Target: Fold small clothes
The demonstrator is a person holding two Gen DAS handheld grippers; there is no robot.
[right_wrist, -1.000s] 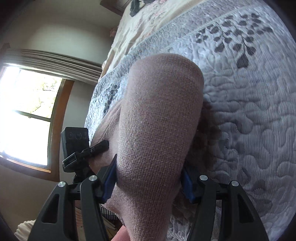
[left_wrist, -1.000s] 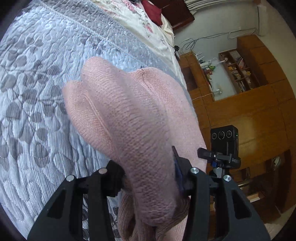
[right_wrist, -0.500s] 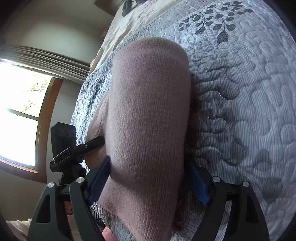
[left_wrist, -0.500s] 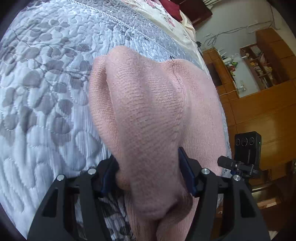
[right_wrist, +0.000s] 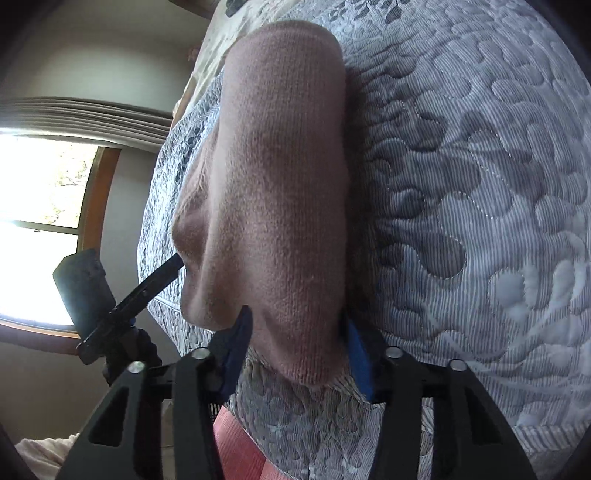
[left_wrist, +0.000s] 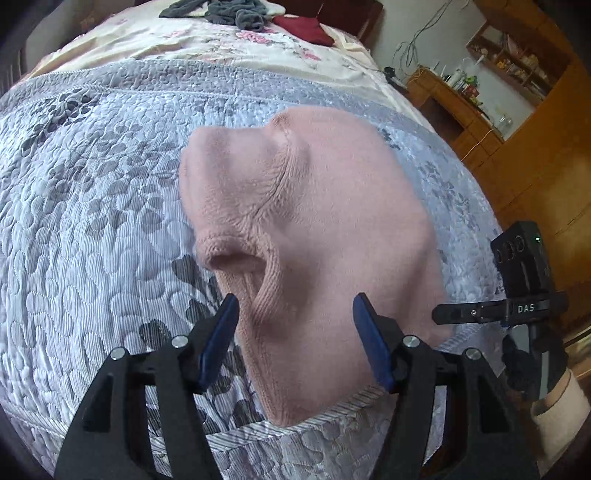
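**A:** Any writing I can log?

**B:** One item: white letters "DAS" on the black camera mount (left_wrist: 524,308), out beyond my left gripper's right-hand finger. Nothing else I can read.

**A:** Task item?

**B:** One pink knitted garment (left_wrist: 314,229), soft fine-ribbed wool, folded over itself. A ribbed cuff opening sits ahead of the left-hand finger; a seam line curves across the top. It lies on the grey-blue quilted bedspread with a dark leaf print (left_wrist: 92,221), its near end reaching the bed edge between the fingers.

**A:** Left gripper?

**B:** Left gripper (left_wrist: 295,332): blue pads (left_wrist: 218,339) spread wide, gripping nothing. The fabric lies between and ahead of them.

**A:** Right gripper?

**B:** Right gripper (right_wrist: 295,343): pads apart on either side of the garment's (right_wrist: 273,192) near fold. I cannot tell whether the right-hand pad touches the knit; the fold is not squeezed.

**A:** Background entries?

**B:** Far beyond the left fingertips: cream floral sheet (left_wrist: 207,40), a dark red cloth (left_wrist: 306,29), a grey heap of clothes (left_wrist: 229,11). Wooden shelving (left_wrist: 517,74) off to the right. A bright window (right_wrist: 40,221) left of my right fingers.
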